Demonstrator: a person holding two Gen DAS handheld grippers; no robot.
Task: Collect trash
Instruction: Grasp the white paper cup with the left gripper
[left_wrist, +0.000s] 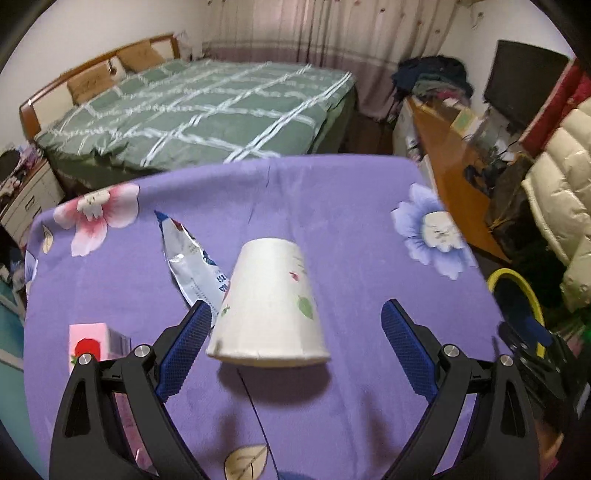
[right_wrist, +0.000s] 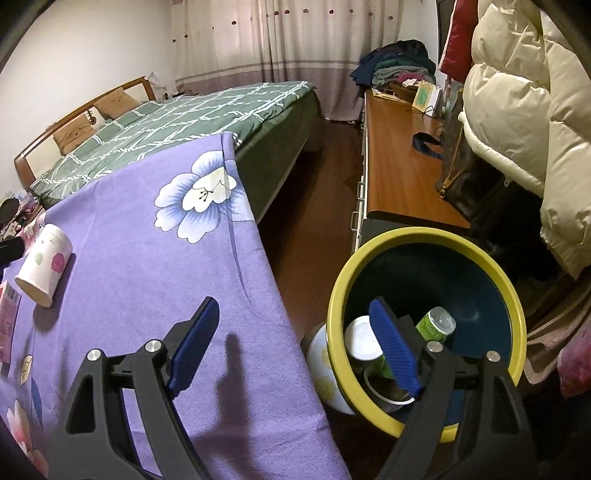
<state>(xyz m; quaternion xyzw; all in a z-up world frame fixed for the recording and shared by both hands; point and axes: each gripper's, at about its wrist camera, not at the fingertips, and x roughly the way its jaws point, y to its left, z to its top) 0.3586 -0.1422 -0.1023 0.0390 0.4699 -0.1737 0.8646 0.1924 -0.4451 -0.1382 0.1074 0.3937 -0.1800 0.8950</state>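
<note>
1. Left gripper: jaws wide apart, nothing clamped. Blue ribbed pads either side of the paper cup; the left pad sits right at the cup's rim edge, contact unclear, the right pad is clearly apart from it.
2. Paper cup: white with leaf and dot print, lying on its side on the purple cloth, open mouth toward the camera, base pointing toward the bed.
3. Foil wrapper: crumpled silver-blue packet, flat on the cloth just left of the cup, its lower end behind the left pad.
4. Pink box: at the left of the cloth, partly hidden behind the left finger.
5. Right gripper: jaws apart, empty. Left finger over the cloth's edge, right finger over the bin's mouth.
6. Trash bin: yellow rim, dark blue inside, on the wood floor just beside the table's right edge. Inside: a green can, a white round lid or can end, and some metal-looking piece lower down, unclear.
7. Something white with yellow dots sits on the floor against the bin, between bin and table.
8. Purple floral tablecloth covers the table.
9. Beyond: bed with green plaid cover, wooden desk with piled clothes, cream puffer jacket at right, curtains at the back.
</note>
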